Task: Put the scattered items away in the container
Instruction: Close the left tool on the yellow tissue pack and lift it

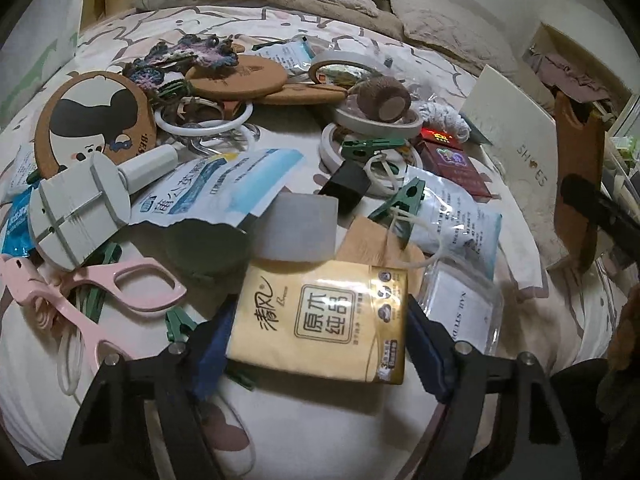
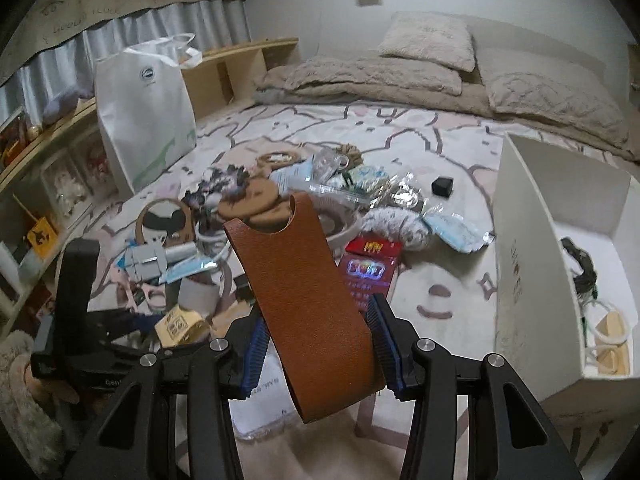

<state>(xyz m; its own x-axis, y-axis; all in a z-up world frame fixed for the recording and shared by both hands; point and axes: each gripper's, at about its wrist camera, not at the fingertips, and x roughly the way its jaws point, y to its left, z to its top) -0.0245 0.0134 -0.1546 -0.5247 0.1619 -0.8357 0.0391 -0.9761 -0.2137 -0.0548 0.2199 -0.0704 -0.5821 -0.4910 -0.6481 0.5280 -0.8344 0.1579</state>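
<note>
In the left wrist view, the left gripper (image 1: 320, 340) is seen at the bottom centre, its blue pads set against the two sides of a yellow tissue pack (image 1: 320, 316) lying on the patterned bedspread (image 1: 320, 420). Whether the pads already press it cannot be told. The pack is judged light, soft and slightly slick in its film wrap, so it is best taken across its short sides, near the middle. The white box (image 1: 516, 140) stands at the right edge.

In the right wrist view, the right gripper (image 2: 318, 344) is closed on a brown leather sleeve (image 2: 304, 292) in the lower centre, held above the clutter. The sleeve is judged light, flexible and grippy. The white box (image 2: 532, 248) stands open at the right.
</note>
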